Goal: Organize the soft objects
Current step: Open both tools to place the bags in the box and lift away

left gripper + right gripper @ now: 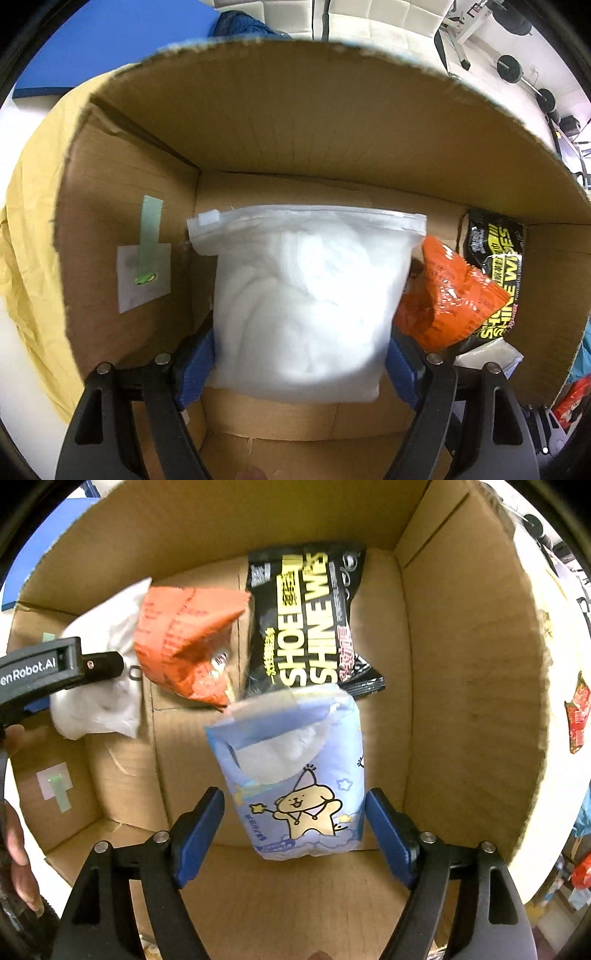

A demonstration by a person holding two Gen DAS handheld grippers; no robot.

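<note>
Cotton-filled zip bag stands with its long axis upright, zipper up, pinched by the left gripper by the cardboard box's left wall. The right gripper, spread, frames the tissue pack mid-box, apparently untouched.

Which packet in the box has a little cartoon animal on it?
The light blue tissue pack between the right gripper's fingers. The black wipes pack shows only lettering, and the orange packet only print.
</note>
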